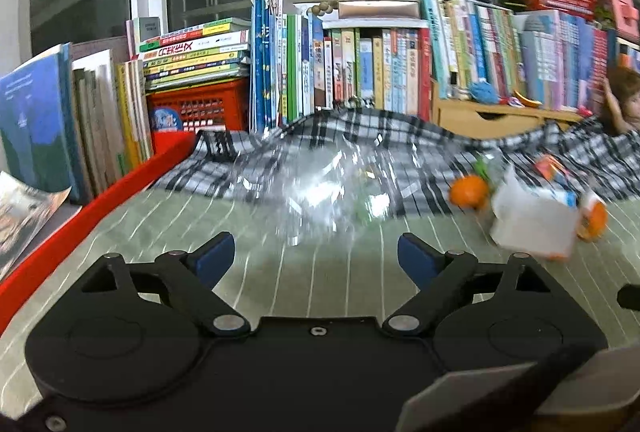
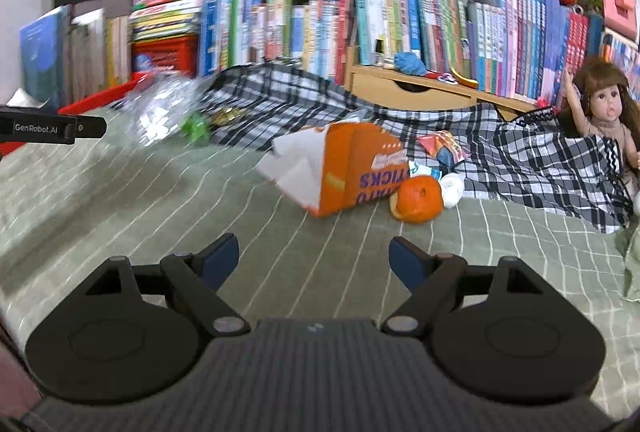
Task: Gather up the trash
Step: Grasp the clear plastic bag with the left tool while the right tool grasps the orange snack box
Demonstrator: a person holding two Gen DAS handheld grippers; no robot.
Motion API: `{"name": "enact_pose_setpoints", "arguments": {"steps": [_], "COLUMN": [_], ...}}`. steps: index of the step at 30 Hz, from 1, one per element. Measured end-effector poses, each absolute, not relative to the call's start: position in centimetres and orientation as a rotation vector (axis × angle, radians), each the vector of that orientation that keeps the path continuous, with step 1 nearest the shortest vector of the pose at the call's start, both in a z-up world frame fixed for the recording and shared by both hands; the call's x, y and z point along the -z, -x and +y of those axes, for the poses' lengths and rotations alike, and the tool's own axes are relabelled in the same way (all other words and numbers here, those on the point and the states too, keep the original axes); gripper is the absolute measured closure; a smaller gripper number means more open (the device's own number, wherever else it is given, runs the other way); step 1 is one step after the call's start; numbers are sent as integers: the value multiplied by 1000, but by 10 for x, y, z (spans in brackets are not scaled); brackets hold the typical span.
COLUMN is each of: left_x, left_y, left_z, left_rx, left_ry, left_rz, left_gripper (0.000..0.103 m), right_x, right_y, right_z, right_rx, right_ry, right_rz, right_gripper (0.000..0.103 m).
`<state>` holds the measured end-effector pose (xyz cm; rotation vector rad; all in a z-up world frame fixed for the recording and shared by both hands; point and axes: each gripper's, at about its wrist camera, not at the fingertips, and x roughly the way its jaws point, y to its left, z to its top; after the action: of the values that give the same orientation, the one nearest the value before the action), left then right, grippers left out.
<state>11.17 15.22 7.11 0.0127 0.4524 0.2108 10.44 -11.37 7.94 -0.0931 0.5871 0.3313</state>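
Your left gripper (image 1: 316,258) and right gripper (image 2: 314,258) both gape apart, empty. The crinkled clear bottle (image 2: 168,107) lies near the sheet's (image 2: 120,191) far edge; its direction is too blurred to tell. The creased orange box (image 2: 344,167) lies flat, open flaps leftward.

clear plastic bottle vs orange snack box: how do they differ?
The clear plastic bottle is see-through and crumpled; the orange snack box is opaque printed card. The bottle lies far left near the red rail; the box lies centre, beside an orange peel. Both rest ungripped on the green striped cover.
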Motion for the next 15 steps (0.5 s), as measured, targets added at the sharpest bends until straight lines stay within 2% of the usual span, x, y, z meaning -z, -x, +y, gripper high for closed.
{"name": "enact_pose_setpoints", "arguments": {"steps": [9,15], "left_x": [-58,-47], "left_y": [-183,-197], "left_z": [141,108], "left_rx": [-223,-234], "left_ry": [-80,-193], "left_rz": [440,389], "left_gripper": [13,7], "right_x": [-70,-62], "right_y": [-157,-178], "right_z": [-91,-75], "right_rx": [-253,-247], "right_ry": [124,172], "right_rz": [551,543], "right_gripper": [14,14]}}
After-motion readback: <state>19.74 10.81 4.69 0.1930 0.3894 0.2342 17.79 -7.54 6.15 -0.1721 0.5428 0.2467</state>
